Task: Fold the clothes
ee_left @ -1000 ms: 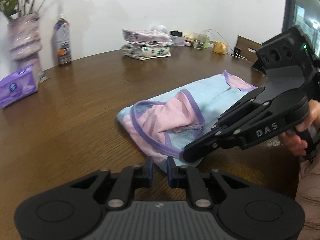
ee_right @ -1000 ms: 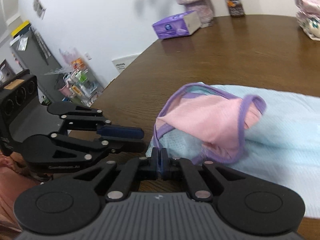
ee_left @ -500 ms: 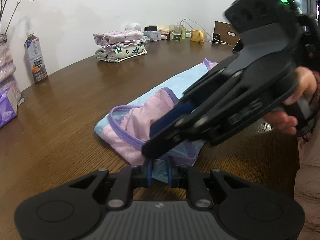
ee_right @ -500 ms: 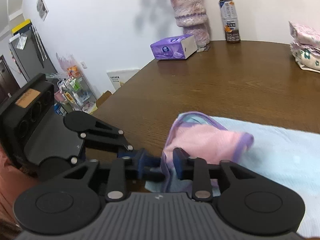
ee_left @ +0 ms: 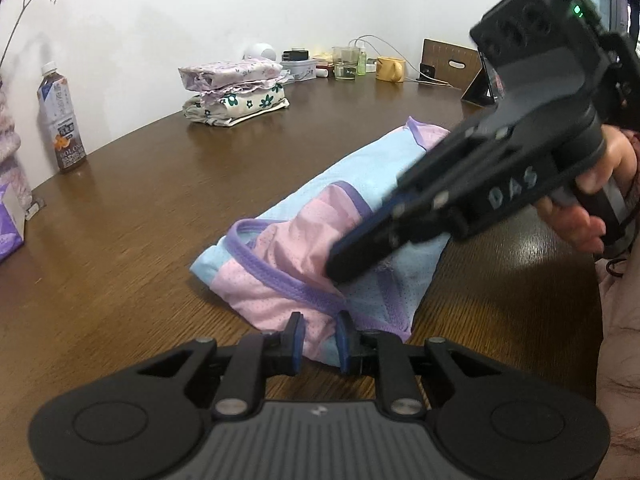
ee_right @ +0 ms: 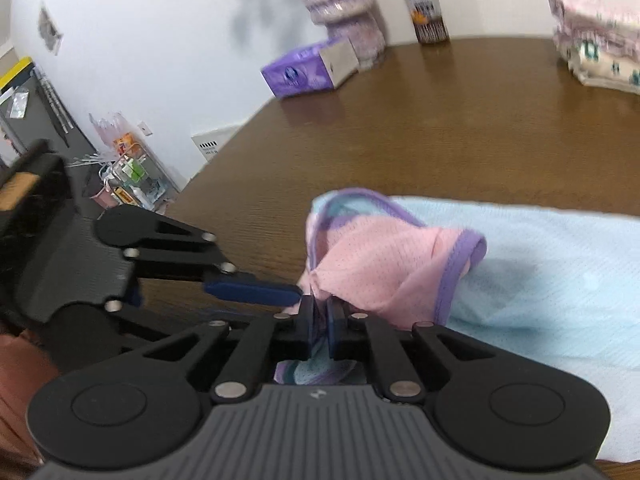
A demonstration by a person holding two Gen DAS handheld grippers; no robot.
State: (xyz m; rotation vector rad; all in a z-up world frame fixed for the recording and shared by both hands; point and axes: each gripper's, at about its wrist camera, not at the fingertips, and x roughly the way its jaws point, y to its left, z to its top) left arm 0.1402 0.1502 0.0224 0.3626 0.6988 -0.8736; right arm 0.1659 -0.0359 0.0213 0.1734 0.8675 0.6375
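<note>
A light blue and pink garment with purple trim (ee_left: 320,240) lies partly folded on the brown wooden table (ee_left: 140,220). My left gripper (ee_left: 319,340) is open, its fingers astride the garment's near edge. My right gripper (ee_right: 320,326) is shut on a pinch of the pink fabric (ee_right: 380,268) and holds it slightly lifted. The right gripper also shows in the left wrist view (ee_left: 340,268), coming in from the right over the garment. The left gripper shows in the right wrist view (ee_right: 256,292), just left of the fabric.
A stack of folded clothes (ee_left: 234,92) sits at the back of the table. A drink bottle (ee_left: 60,124) stands at the far left. A purple tissue box (ee_right: 308,68) and a vase (ee_right: 340,4) stand beyond the garment. Cups and small items (ee_left: 360,66) line the far edge.
My right gripper closed on the pink fabric after being open half a second ago. My left gripper opened a little wider at the garment's near edge.
</note>
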